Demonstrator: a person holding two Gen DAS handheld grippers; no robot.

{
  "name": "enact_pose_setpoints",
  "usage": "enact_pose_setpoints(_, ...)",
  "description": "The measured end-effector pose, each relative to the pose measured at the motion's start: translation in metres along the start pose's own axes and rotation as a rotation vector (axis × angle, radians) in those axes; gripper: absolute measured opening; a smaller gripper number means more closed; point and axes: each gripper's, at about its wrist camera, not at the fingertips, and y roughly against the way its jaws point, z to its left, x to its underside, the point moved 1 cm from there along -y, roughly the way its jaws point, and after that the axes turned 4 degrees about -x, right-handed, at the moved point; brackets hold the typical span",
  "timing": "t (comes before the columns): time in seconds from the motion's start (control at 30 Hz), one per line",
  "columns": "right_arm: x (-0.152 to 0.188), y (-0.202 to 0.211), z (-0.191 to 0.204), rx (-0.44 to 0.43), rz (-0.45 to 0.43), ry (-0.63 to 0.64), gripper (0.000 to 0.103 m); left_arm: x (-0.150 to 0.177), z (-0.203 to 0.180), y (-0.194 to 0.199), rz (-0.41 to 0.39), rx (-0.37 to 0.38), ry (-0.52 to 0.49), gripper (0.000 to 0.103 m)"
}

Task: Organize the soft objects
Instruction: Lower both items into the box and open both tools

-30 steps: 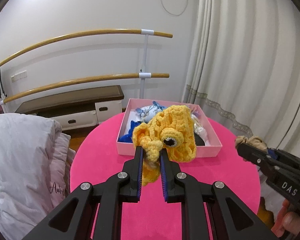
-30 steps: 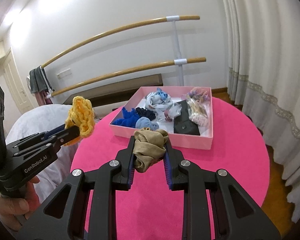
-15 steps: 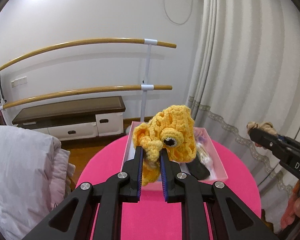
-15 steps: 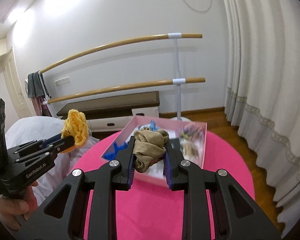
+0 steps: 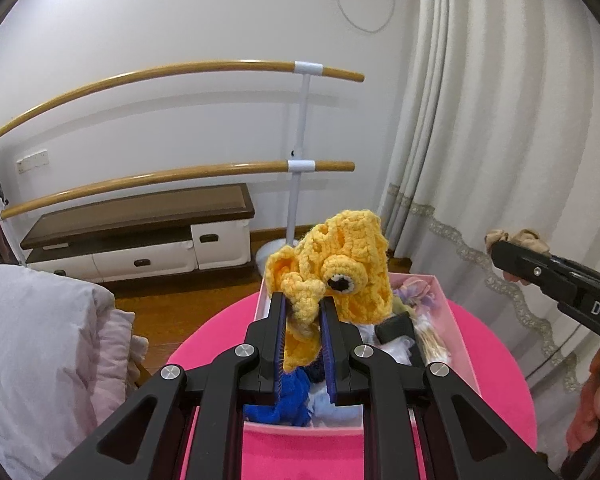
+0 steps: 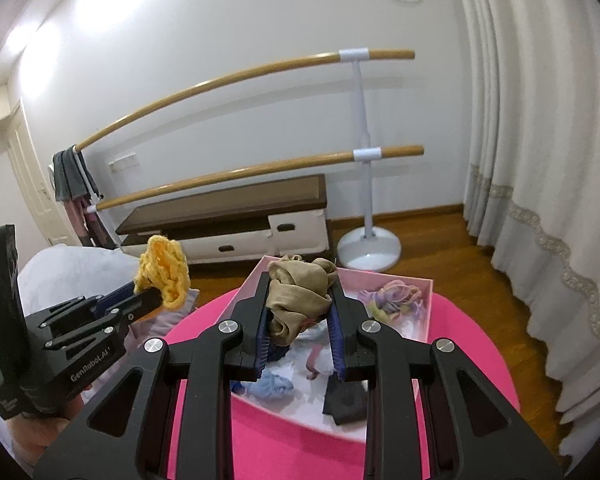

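Pink felt covers the round table (image 5: 496, 364), which fills the lower centre of both wrist views; on it sits a shallow pink box (image 5: 456, 320) holding soft pieces: a blue knit item (image 5: 284, 400) at its near left corner, a lilac ruffled piece (image 6: 396, 294) toward the far right, a black flat piece (image 6: 346, 398) near the front. Your left gripper (image 5: 303, 320) is clamped on the yellow crochet toy (image 5: 340, 276), one black-and-white eye facing the lens; the toy hangs above the near end of the box, centre frame. Your right gripper (image 6: 300, 312) is clamped on a tan fabric scrunchie (image 6: 300, 292), bunched between the blue pads, held over the box's far left part. Each gripper shows in the other's view: the right one enters at the right edge of the left view, the left one at lower left of the right view. Room: white wall, a double wooden ballet barre (image 6: 260, 168) on a white stand, a low cabinet (image 5: 140, 232) with a dark top beneath it, wood floor, cream curtain (image 5: 500, 120) along the right, pale bedding (image 5: 40, 340) at lower left.
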Motion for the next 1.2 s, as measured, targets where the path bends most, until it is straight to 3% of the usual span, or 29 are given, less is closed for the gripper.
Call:
enact_pose_setpoints(0.37,-0.006,-0.061,-0.025,0.008,0.1,-0.032,0.023,-0.03,-0.01,-0.09,0.078,-0.011,-0.015,0.013)
enact_pose_setpoints(0.87,0.007,-0.136,-0.059,0.007,0.243,-0.1,0.024,-0.036,-0.029,-0.179,0.195,-0.028,-0.025,0.015)
enact_pose_setpoints(1.0,0.009,-0.15,-0.064,0.005,0.272,-0.124,0.027,-0.033,-0.037,-0.196,0.22,-0.049,-0.048,0.026)
enact_pose_setpoints(1.07,0.01,-0.155,-0.069,0.0,0.279,-0.143,0.031,-0.032,-0.042,-0.202,0.223,-0.058,-0.061,0.041)
enact_pose_setpoints(1.13,0.011,-0.156,-0.072,-0.001,0.275,-0.153,0.037,-0.029,-0.046,-0.203,0.205,-0.076,-0.074,0.068)
enact_pose_setpoints(1.2,0.011,-0.154,-0.075,-0.005,0.265,-0.166,0.045,-0.027,-0.047,-0.202,0.182,-0.089,-0.072,0.082)
